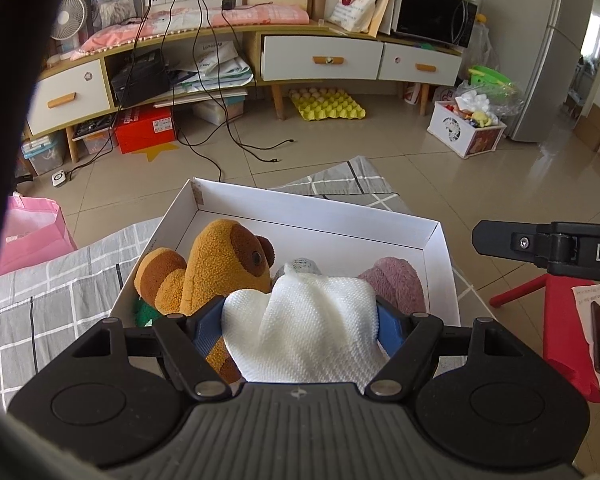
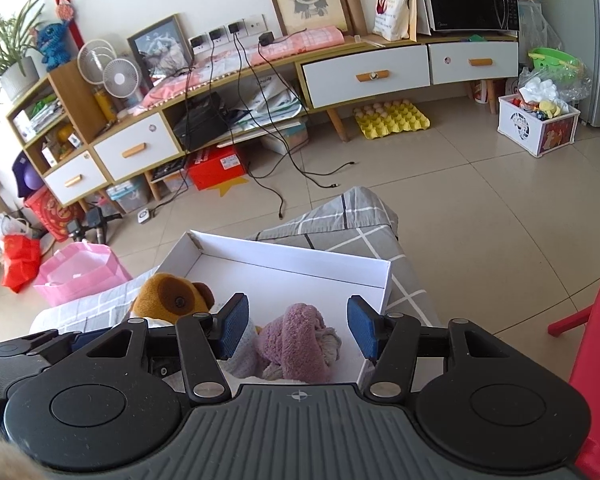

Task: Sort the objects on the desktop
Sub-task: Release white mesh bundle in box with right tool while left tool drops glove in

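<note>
Grey checked cloth (image 1: 52, 300) lies under the white box (image 1: 436, 264). Over its near edge the left gripper (image 1: 300, 320) grips a white cloth (image 1: 300, 328) between both fingers. Beside it the right gripper (image 2: 296, 328) stands wide around a purple towel (image 2: 296, 340) inside the box, beside the brown plush toy (image 1: 216, 268).

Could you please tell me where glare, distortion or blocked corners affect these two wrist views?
Left wrist view: window glare on the floor tiles, cabinet bowed by fisheye, dark blurred strap blocking the left edge. Right wrist view: sharp and evenly lit, cabinet likewise curved, corners vignetted.
</note>
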